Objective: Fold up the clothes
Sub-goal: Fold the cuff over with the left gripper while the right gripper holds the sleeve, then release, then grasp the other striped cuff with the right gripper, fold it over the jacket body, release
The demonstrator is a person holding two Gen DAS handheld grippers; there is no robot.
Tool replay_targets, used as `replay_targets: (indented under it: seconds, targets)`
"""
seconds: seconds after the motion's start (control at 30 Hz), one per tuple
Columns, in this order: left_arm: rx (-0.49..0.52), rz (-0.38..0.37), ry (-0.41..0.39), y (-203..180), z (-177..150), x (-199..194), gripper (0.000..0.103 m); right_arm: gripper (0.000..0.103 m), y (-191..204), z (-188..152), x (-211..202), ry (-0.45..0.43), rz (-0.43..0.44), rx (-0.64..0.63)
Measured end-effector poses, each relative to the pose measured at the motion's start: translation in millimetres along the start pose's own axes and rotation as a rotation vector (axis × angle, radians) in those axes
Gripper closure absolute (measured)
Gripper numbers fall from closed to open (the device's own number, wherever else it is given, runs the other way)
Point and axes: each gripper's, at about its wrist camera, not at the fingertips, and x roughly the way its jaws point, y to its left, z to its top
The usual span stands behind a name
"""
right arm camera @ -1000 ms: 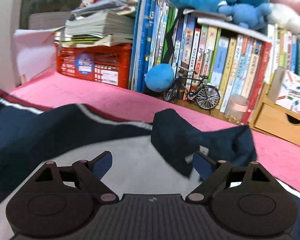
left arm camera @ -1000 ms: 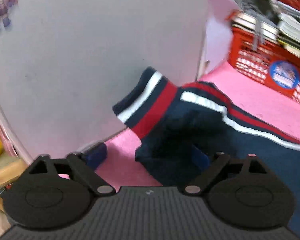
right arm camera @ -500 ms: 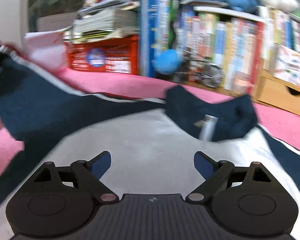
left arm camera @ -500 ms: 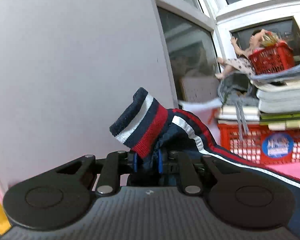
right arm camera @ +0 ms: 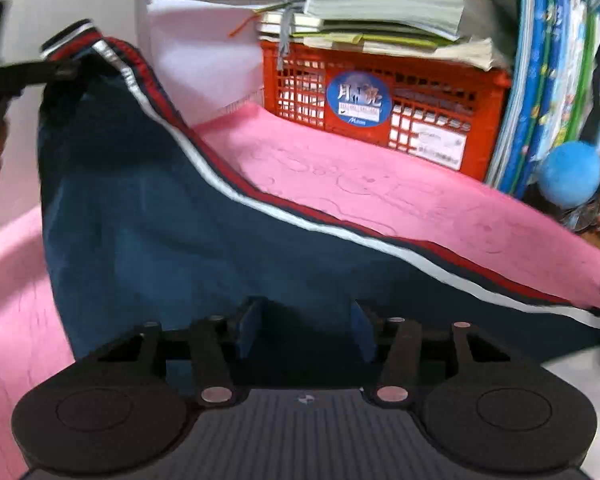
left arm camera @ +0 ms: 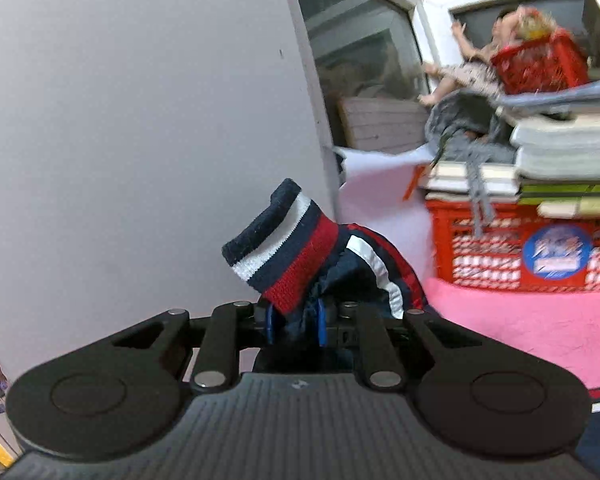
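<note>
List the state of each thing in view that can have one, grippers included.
left gripper: shut on the sleeve just below its striped cuff.
right gripper: jaws have just been closing, navy cloth between them; grip unclear.
sleeve: raised off the pink surface, hanging from the left gripper.
striped cuff: sticking up above the left pads.
red crate: loaded with stacked papers.

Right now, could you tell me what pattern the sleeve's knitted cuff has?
Navy, white and red bands on the cuff, clearest in the left wrist view.
</note>
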Motion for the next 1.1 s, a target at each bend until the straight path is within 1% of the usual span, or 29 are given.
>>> replay_targets:
  seconds: [0.03,0.07,0.1,0.13,0.17,0.2,0.23,0.27,0.33,0.37,0.4,0.43,0.47,0.53,0.57,0.6,0.63,0.67,0.73,0.77,0.83,0.87,0.93,0.97,1.03,1.1]
  targets:
    - [-0.013,-0.024,-0.008,1.1,4.9,-6.2,0.085,0.052,-3.9,0.6,-7.7,0.005,0.009,0.019]
    - [-0.027,-0.054,-0.021,2.2,10.1,-14.4,0.085,0.049,-8.4,-3.6,-22.0,-0.013,0.023,0.027]
    - [-0.044,-0.091,-0.038,3.3,15.1,-27.5,0.085,0.039,-12.8,-7.7,-36.2,-0.031,0.038,0.036]
    - [-0.062,-0.136,-0.056,1.8,21.1,-40.9,0.085,0.033,-16.4,-14.4,-51.8,-0.048,0.035,0.039]
    - [-0.077,-0.186,-0.076,-2.0,26.1,-55.9,0.085,0.03,-19.4,-24.0,-68.9,-0.062,0.003,0.037]
    - [-0.08,-0.245,-0.102,-9.2,30.6,-73.3,0.085,0.03,-27.9,-34.2,-86.0,-0.077,-0.035,0.044]
    - [-0.069,-0.307,-0.134,-19.5,33.7,-94.2,0.085,0.03,-44.4,-46.5,-104.9,-0.093,-0.07,0.069]
    - [-0.05,-0.371,-0.165,-33.0,34.7,-115.7,0.085,0.029,-62.4,-59.5,-124.1,-0.111,-0.097,0.117]
    - [0.004,-0.53,-0.217,-66.7,31.8,-161.8,0.084,0.029,-97.9,-86.1,-162.7,-0.154,-0.136,0.244]
    - [0.033,-0.609,-0.218,-85.2,28.2,-179.3,0.084,0.028,-117.2,-101.3,-184.3,-0.183,-0.16,0.322]
    - [0.069,-0.696,-0.201,-108.1,21.6,-197.7,0.082,0.026,-134.4,-116.5,-203.6,-0.211,-0.18,0.395]
    - [0.115,-0.776,-0.168,-134.6,12.8,-213.4,0.079,0.024,-150.5,-131.5,-220.8,-0.235,-0.195,0.464]
    - [0.166,-0.844,-0.121,-160.8,1.9,-225.3,0.074,0.023,-164.7,-146.3,-236.8,-0.258,-0.205,0.528]
    - [0.27,-0.959,0.004,-210.1,-25.1,-247.0,0.059,0.021,-183.3,-175.2,-257.7,-0.28,-0.206,0.637]
    - [0.313,-1.006,0.07,-231.9,-38.0,-256.9,0.047,0.021,-191.6,-189.6,-266.8,-0.287,-0.206,0.692]
    - [0.326,-1.031,0.136,-245.0,-48.9,-265.1,0.048,0.021,-197.5,-203.1,-273.5,-0.289,-0.203,0.736]
    - [0.32,-1.063,0.185,-250.6,-57.0,-273.3,0.048,0.021,-200.0,-215.6,-277.3,-0.285,-0.198,0.769]
    - [0.306,-1.107,0.205,-250.0,-61.8,-281.5,0.047,0.021,-201.0,-227.3,-280.5,-0.281,-0.192,0.793]
    - [0.27,-1.178,0.202,-239.6,-67.0,-299.4,0.034,0.02,-198.0,-243.9,-281.5,-0.268,-0.179,0.813]
    - [0.264,-1.187,0.186,-233.2,-65.4,-303.9,0.026,0.019,-195.9,-250.7,-281.2,-0.266,-0.172,0.817]
    - [0.266,-1.164,0.121,-215.5,-60.8,-309.0,0.026,0.016,-188.3,-255.1,-283.4,-0.288,-0.161,0.803]
    - [0.273,-1.137,0.082,-208.1,-57.5,-305.6,0.025,0.015,-185.5,-254.0,-283.2,-0.288,-0.15,0.801]
    - [0.29,-1.035,0.009,-187.9,-58.8,-301.3,0.02,0.015,-181.9,-248.9,-279.6,-0.288,-0.11,0.806]
    - [0.301,-0.976,-0.002,-180.4,-60.3,-293.2,0.02,0.015,-180.3,-244.7,-275.3,-0.286,-0.083,0.81]
    - [0.312,-0.867,0.017,-169.5,-67.2,-274.5,0.02,0.015,-174.5,-233.1,-263.3,-0.275,-0.052,0.809]
    - [0.322,-0.768,0.043,-160.2,-75.7,-258.8,0.02,0.015,-166.0,-217.7,-247.7,-0.262,-0.061,0.787]
